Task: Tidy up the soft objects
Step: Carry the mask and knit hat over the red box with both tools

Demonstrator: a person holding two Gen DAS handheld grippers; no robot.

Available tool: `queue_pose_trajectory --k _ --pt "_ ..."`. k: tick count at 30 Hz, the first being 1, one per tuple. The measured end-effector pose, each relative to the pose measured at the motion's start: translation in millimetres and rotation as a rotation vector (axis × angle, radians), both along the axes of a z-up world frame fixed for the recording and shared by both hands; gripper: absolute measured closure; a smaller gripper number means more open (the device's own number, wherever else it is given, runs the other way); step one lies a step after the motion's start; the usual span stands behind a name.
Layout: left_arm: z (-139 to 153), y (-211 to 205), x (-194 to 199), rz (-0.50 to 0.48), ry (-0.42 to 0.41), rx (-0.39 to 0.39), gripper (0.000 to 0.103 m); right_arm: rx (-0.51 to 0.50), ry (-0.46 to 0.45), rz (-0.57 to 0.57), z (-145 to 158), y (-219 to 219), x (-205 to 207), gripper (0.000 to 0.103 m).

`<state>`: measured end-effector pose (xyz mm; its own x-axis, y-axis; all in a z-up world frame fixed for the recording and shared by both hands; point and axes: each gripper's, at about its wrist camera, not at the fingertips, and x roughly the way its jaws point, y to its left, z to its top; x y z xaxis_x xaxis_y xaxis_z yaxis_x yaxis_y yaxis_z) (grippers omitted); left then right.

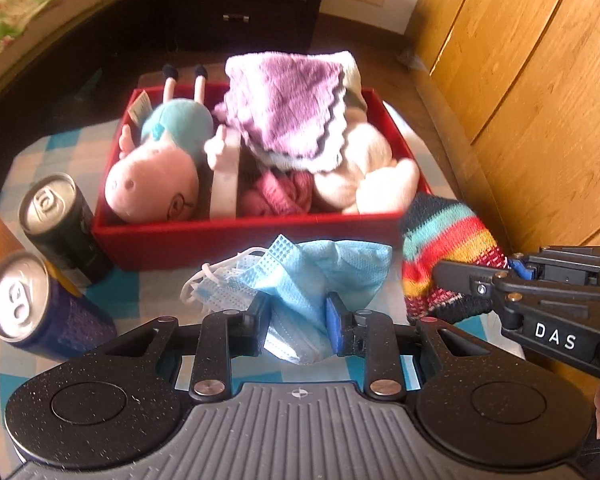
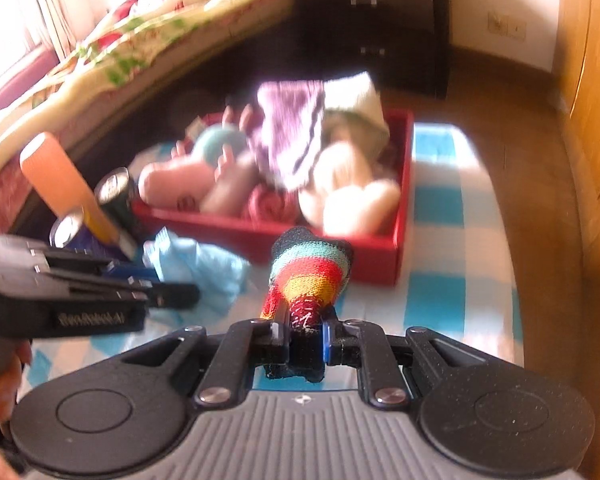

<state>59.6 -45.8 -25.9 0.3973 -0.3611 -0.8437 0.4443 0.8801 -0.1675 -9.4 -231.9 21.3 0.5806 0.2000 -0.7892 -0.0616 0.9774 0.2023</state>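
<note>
The red box (image 1: 244,236) sits on the table, straight ahead of both my claws, already piled with soft toys. My right claw (image 2: 306,336) is squeezed tight on the stripy sock (image 2: 308,272) – its long side points forward at the box's near wall, and it is nearer the box. My left claw (image 1: 298,320) is pinched part way shut on the blue mask (image 1: 296,280) – the box lies just past it, so I think both go forward and in
</note>
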Motion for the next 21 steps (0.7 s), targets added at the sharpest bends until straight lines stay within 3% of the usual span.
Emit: queue_pose_trajectory --k 21 --pt "34 3 24 0.08 -0.087 -0.079 0.069 0.009 -0.153 -0.057 33 3 28 0.103"
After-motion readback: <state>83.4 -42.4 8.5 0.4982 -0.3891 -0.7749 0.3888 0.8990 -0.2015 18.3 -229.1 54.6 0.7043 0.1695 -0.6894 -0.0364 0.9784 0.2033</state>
